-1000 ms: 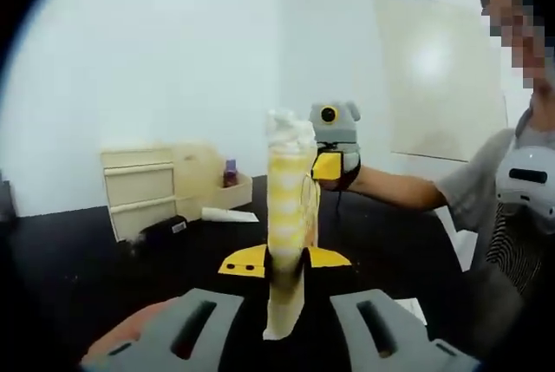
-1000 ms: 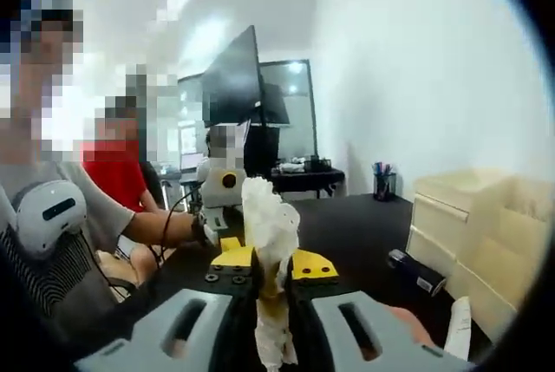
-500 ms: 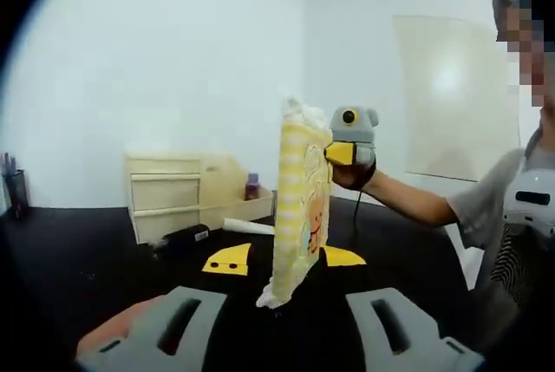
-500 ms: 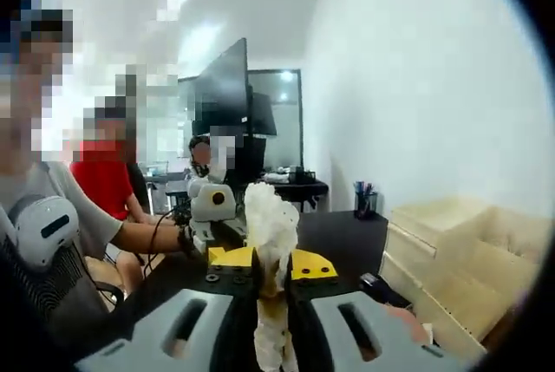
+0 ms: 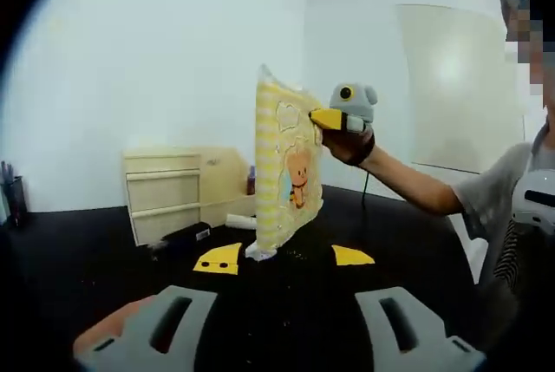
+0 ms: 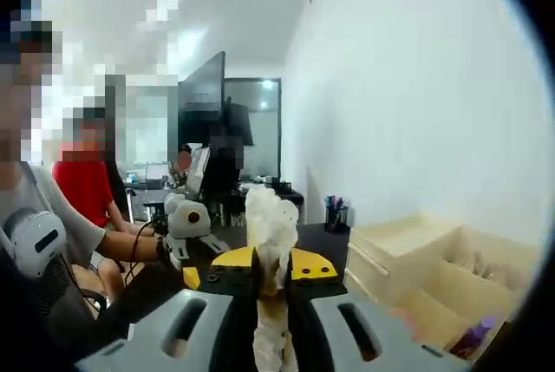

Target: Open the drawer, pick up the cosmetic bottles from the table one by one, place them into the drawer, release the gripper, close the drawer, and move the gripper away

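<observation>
My right gripper (image 6: 273, 275) clamped a yellow striped pouch (image 5: 284, 171), held aloft above the black table (image 5: 104, 255). Left gripper (image 5: 284, 259) gaped wide, empty. Purple bottle (image 6: 475, 336) lay in the open drawer (image 6: 451, 290).

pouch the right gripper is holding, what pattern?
Yellow-and-white stripes with a cartoon bear print on the pouch, clearest in the left gripper view.

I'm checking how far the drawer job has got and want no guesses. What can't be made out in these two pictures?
- Left gripper view: the yellow pouch covers part of the open drawer and most of the purple bottle.
- Left gripper view: the dark bottle on the table is too small to read.
- Right gripper view: the pouch's print is edge-on between the right gripper jaws.
- Right gripper view: the drawer's contents are blurred at the edge.
</observation>
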A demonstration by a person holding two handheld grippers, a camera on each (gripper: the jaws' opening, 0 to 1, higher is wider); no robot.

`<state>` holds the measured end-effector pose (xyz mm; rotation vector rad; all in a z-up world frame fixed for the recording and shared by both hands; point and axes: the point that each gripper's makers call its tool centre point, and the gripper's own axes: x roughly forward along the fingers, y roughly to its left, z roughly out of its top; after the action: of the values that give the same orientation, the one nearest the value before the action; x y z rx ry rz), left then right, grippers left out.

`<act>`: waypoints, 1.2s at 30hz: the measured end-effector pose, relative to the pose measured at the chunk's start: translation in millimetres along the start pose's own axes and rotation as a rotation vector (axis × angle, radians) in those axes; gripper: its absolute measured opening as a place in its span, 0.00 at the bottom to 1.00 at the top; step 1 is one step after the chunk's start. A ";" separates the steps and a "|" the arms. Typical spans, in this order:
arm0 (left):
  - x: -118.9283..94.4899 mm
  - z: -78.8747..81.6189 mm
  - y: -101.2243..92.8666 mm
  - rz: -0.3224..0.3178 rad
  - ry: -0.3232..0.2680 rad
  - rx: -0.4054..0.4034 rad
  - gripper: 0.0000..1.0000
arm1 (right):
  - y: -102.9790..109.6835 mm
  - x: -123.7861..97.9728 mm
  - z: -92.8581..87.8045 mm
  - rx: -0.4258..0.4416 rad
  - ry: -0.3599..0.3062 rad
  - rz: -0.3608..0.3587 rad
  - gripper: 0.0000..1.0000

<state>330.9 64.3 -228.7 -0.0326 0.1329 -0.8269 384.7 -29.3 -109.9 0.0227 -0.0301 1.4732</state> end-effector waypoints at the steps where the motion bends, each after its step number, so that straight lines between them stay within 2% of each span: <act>1: 2.1 0.6 1.0 -0.001 0.003 -0.002 0.33 | -3.5 -0.9 2.9 0.002 -0.008 -0.007 0.08; 10: 20.0 8.5 13.1 -0.004 0.031 -0.006 0.37 | -35.8 -6.9 21.7 -0.014 -0.035 -0.045 0.08; 16: 31.5 1.2 19.6 -0.013 0.067 0.003 0.37 | -66.7 -11.1 35.6 -0.012 -0.072 -0.057 0.08; 22: 41.3 3.0 25.5 -0.030 0.076 -0.005 0.38 | -83.5 -12.5 37.4 -0.005 -0.082 -0.065 0.08; 33: 61.2 1.6 38.8 -0.041 0.155 0.027 0.38 | -123.2 -13.4 45.3 0.005 -0.115 -0.111 0.08; 36: 66.1 2.9 41.2 -0.047 0.164 0.029 0.38 | -140.6 -15.5 50.0 0.007 -0.117 -0.131 0.08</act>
<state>405.7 43.5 -236.1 0.0602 0.2757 -0.8781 522.8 -60.1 -60.1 0.1144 -0.1167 1.3400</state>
